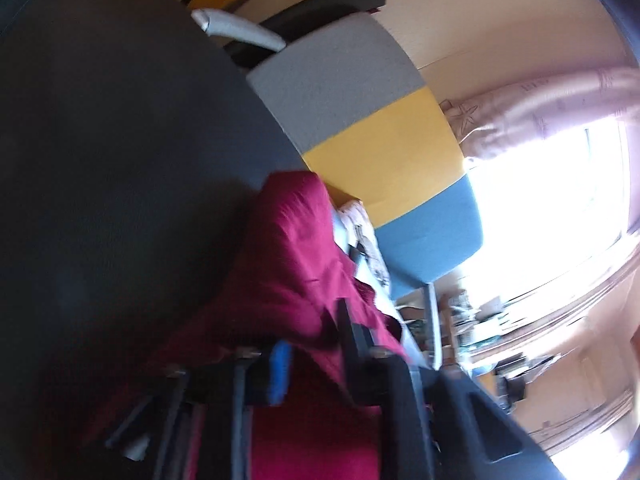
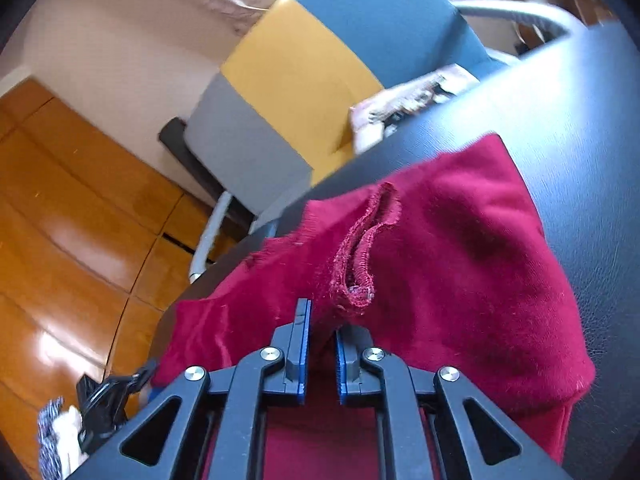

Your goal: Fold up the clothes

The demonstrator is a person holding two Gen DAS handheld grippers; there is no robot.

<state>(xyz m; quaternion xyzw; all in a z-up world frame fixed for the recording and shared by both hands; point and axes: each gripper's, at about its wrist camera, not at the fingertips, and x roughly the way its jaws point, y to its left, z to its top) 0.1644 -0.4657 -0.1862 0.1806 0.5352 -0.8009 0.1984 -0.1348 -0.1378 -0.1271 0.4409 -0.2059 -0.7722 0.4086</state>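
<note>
Pinching the red garment [image 2: 460,248] on the dark desk [image 2: 592,128], the right gripper [image 2: 320,344] has fingers nearly closed on fabric; left gripper [image 1: 316,344] blurry, can't tell its grip, chair [image 2: 304,80] at 12 o'clock.

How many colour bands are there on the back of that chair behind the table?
3. On the chair, a grey band sits at one end, a yellow band in the middle, and a blue band at the other end. The table hides its lower part.
</note>
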